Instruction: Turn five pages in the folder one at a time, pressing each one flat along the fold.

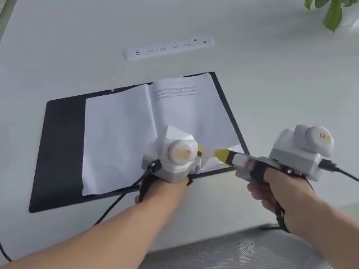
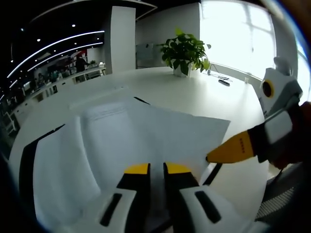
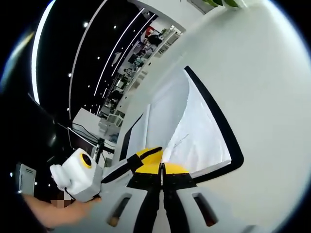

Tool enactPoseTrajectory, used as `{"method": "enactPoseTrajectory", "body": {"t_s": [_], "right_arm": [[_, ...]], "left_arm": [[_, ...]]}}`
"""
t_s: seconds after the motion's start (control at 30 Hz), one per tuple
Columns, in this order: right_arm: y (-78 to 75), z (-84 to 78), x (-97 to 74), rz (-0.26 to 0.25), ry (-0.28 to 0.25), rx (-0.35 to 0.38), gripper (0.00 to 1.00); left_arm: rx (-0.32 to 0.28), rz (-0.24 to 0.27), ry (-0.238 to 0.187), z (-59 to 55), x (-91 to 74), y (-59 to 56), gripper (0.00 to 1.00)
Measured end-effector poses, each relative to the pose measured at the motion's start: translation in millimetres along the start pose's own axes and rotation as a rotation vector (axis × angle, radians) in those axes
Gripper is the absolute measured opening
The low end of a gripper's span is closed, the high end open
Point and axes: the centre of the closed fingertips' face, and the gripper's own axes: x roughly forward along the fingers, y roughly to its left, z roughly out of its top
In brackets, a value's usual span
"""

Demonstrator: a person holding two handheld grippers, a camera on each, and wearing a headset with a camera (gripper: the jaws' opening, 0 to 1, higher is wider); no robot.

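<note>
Left gripper [image 2: 156,169], jaws narrow and empty, rests by the fold [image 1: 154,120], likely pinning the folder [image 1: 61,151]. Right gripper [image 3: 162,166] looks clamped on the page [image 1: 190,112] corner, ready to lift.

The black folder [image 1: 59,151] is lying open on the white tabletop [image 1: 269,73], its left-hand page [image 1: 118,134] lying flat, its right-hand page [image 1: 190,106] curling up at the near outer corner.
</note>
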Motion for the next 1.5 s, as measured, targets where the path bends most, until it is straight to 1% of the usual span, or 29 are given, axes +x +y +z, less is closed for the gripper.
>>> {"method": "enactPoseTrajectory", "body": {"t_s": [0.03, 0.1, 0.17, 0.23, 0.3, 0.33, 0.37, 0.4, 0.47, 0.53, 0.6, 0.63, 0.67, 0.7, 0.73, 0.8, 0.9, 0.93, 0.97, 1.03, 1.1, 1.13, 1.17, 1.23, 1.3, 1.33, 1.4, 1.47, 1.5], "right_arm": [[2.7, 0.2, -0.3, 0.006, -0.001, -0.016, 0.00], [9.4, 0.9, -1.0, 0.016, -0.005, -0.040, 0.00], [14.8, 2.1, -1.1, 0.022, -0.010, -0.059, 0.00], [21.7, 3.0, -1.1, 0.035, -0.014, -0.080, 0.00], [30.8, 4.3, -1.6, 0.056, -0.021, -0.104, 0.00], [36.9, 4.8, -1.9, 0.073, -0.022, -0.115, 0.00], [38.4, 5.1, -1.8, 0.074, -0.023, -0.119, 0.00], [44.9, 5.6, -1.6, 0.089, -0.025, -0.143, 0.00], [53.7, 6.1, -1.6, 0.105, -0.029, -0.155, 0.00], [61.7, 5.7, -1.1, 0.122, -0.031, -0.171, 0.00], [75.5, 4.1, -0.1, 0.157, -0.035, -0.192, 0.00], [79.1, 2.6, 0.8, 0.162, -0.032, -0.197, 0.00], [86.3, 0.2, 2.3, 0.178, -0.029, -0.219, 0.00], [88.4, -0.5, 2.8, 0.182, -0.028, -0.225, 0.00], [96.1, -4.3, 5.9, 0.195, -0.022, -0.231, 0.00], [104.8, -10.1, 10.3, 0.208, -0.011, -0.257, 0.00], [114.8, -16.9, 16.3, 0.227, 0.003, -0.269, 0.00], [118.2, -19.3, 18.4, 0.233, 0.007, -0.277, 0.00], [121.9, -22.8, 22.0, 0.238, 0.016, -0.278, 0.00], [127.5, -27.0, 26.5, 0.248, 0.022, -0.282, 0.00], [134.7, -35.4, 33.8, 0.258, 0.043, -0.295, 0.00], [136.9, -37.7, 36.2, 0.261, 0.046, -0.294, 0.00], [139.8, -43.4, 40.2, 0.264, 0.066, -0.300, 0.00], [143.3, -48.4, 45.4, 0.269, 0.074, -0.303, 0.00], [140.2, -53.4, 53.9, 0.260, 0.103, -0.323, 0.00], [140.5, -56.9, 58.7, 0.260, 0.112, -0.318, 0.00], [140.9, -65.0, 66.5, 0.253, 0.135, -0.337, 0.00], [139.9, -71.4, 73.2, 0.247, 0.156, -0.333, 0.00], [139.9, -75.4, 77.6, 0.244, 0.163, -0.348, 0.00]], "left_arm": [[-0.020, -0.012, -0.023, 5.4, -3.5, 0.5, 0.12], [-0.016, -0.007, -0.024, 8.8, -9.5, 5.0, 0.15], [-0.028, -0.007, -0.043, 15.2, -17.1, 10.3, 0.15], [-0.032, -0.002, -0.051, 19.3, -25.0, 16.0, 0.16], [-0.052, -0.009, -0.071, 24.4, -33.9, 20.1, 0.18], [-0.052, -0.006, -0.076, 25.5, -37.8, 22.6, 0.19], [-0.055, -0.005, -0.082, 26.8, -42.2, 25.0, 0.20], [-0.064, -0.011, -0.090, 28.7, -48.9, 27.5, 0.20], [-0.064, -0.001, -0.095, 29.1, -59.8, 36.0, 0.22], [-0.079, 0.002, -0.103, 29.8, -69.7, 42.9, 0.22], [-0.095, 0.019, -0.119, 30.2, -85.1, 54.9, 0.24], [-0.104, 0.023, -0.124, 30.0, -89.9, 59.0, 0.24], [-0.105, 0.032, -0.135, 29.4, -97.8, 65.4, 0.25], [-0.106, 0.037, -0.137, 29.2, -100.3, 67.4, 0.25], [-0.116, 0.047, -0.142, 27.6, -111.5, 75.1, 0.25], [-0.116, 0.063, -0.146, 24.4, -121.0, 83.7, 0.25], [-0.129, 0.093, -0.153, 17.9, -139.3, 101.4, 0.25], [-0.129, 0.097, -0.153, 16.9, -141.4, 103.5, 0.25], [-0.126, 0.111, -0.148, 13.5, -147.3, 109.6, 0.25], [-0.136, 0.124, -0.153, 10.4, -155.6, 117.1, 0.25], [-0.142, 0.144, -0.155, 5.2, -166.4, 127.7, 0.25], [-0.144, 0.148, -0.156, 3.2, -169.4, 130.8, 0.25], [-0.148, 0.156, -0.157, 1.4, -172.8, 134.1, 0.25], [-0.153, 0.166, -0.157, -3.4, -180.9, 140.5, 0.25], [-0.157, 0.182, -0.160, -8.0, -188.8, 147.2, 0.25], [-0.162, 0.187, -0.157, -11.3, -192.7, 151.1, 0.24], [-0.168, 0.203, -0.152, -16.5, -199.0, 157.9, 0.24], [-0.178, 0.211, -0.156, -19.6, -203.9, 162.4, 0.24], [-0.179, 0.218, -0.148, -23.1, -206.9, 165.0, 0.24]]}}
